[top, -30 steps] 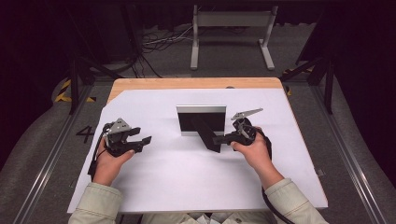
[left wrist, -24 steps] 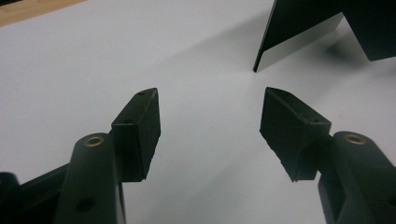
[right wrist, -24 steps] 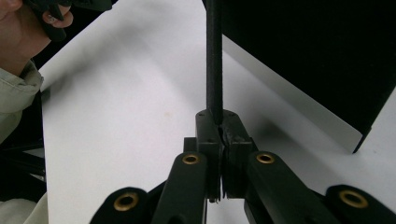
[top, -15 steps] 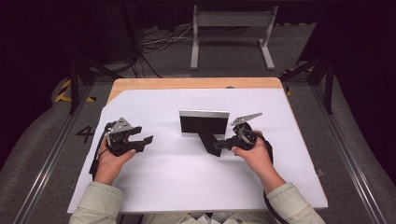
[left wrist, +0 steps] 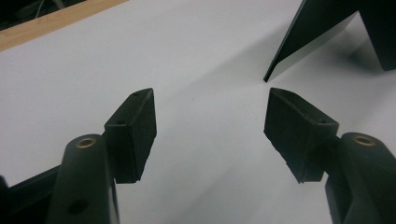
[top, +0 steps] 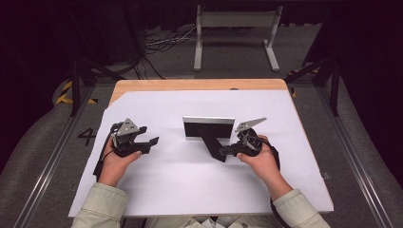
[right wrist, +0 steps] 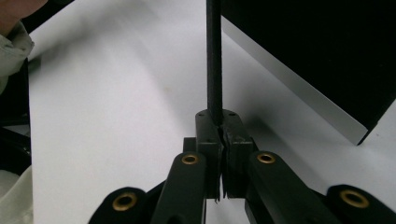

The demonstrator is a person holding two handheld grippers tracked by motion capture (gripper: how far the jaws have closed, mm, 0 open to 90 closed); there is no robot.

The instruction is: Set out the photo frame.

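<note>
Right gripper view: right gripper (right wrist: 222, 135) jaws clamp the frame's black stand (right wrist: 214, 60).

Black frame (top: 208, 128) with silver rim standing upright near middle of white sheet (top: 190, 190), back facing person. Thin black prop leg (top: 212, 145) angles down from its back toward person, end pinched in right gripper (top: 222, 153).

Two grippers – left (top: 153, 141), right (top: 222, 153); one black frame (top: 209, 129); one table (top: 157, 85).
</note>
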